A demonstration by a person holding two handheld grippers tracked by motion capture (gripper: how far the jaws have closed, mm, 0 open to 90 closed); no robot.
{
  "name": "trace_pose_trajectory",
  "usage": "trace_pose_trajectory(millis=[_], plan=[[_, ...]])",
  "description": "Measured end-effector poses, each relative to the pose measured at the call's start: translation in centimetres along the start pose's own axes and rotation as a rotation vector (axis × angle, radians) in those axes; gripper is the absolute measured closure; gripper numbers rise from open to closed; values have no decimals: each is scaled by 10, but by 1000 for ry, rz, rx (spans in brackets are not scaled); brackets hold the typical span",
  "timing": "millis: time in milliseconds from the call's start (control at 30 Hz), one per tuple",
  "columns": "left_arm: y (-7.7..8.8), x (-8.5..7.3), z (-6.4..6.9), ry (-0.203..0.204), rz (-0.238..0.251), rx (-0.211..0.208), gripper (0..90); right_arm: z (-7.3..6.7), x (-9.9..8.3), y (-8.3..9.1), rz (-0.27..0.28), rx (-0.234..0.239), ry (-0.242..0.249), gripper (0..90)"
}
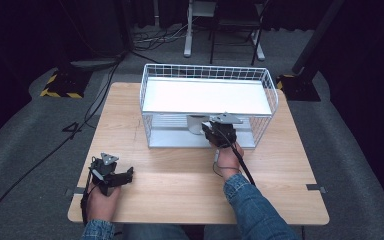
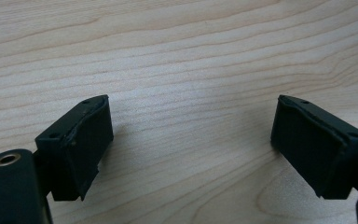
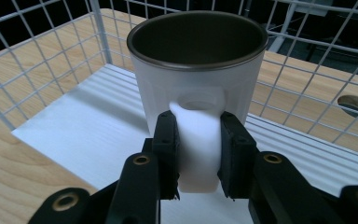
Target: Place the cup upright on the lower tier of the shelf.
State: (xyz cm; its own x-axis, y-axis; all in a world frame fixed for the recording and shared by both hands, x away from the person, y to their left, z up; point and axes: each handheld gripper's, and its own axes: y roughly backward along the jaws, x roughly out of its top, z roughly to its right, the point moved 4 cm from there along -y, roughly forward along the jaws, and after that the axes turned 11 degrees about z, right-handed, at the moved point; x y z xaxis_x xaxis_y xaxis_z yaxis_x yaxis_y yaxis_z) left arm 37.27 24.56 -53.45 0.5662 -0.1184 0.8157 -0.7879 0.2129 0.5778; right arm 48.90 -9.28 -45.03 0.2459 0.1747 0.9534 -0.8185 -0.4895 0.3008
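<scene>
Near the tabletop's [image 1: 180,190] front left corner, the left gripper [image 1: 114,176] rests with its jaws spread wide over bare wood, nothing between them. Farther in, toward the middle, the right gripper [image 3: 198,154] is clamped on the handle of a white mug [image 3: 198,70]. The mug stands upright on the lower shelf of the white wire rack [image 1: 207,71], at the rack's front edge, under its upper shelf.

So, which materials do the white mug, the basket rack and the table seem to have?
White mug with dark inside: probably matte ceramic or coated metal; smooth body, thin dark rim. The right tongs clamp its handle. White wire basket rack: painted metal, thin grid rods. Light wooden table: wood or laminate, visible grain.
</scene>
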Motion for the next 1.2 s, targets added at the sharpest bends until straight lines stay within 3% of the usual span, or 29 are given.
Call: trace_pose_trajectory(millis=[367,800,1200], plan=[[0,0,0,-1,0,0,130,3,-5,-7,8,-37,13,712],[0,0,0,-2,1,1,130,9,-13,-4,7,-39,-35,701],[0,0,0,-2,1,1,130,8,-14,0,24,-18,-67,573]])
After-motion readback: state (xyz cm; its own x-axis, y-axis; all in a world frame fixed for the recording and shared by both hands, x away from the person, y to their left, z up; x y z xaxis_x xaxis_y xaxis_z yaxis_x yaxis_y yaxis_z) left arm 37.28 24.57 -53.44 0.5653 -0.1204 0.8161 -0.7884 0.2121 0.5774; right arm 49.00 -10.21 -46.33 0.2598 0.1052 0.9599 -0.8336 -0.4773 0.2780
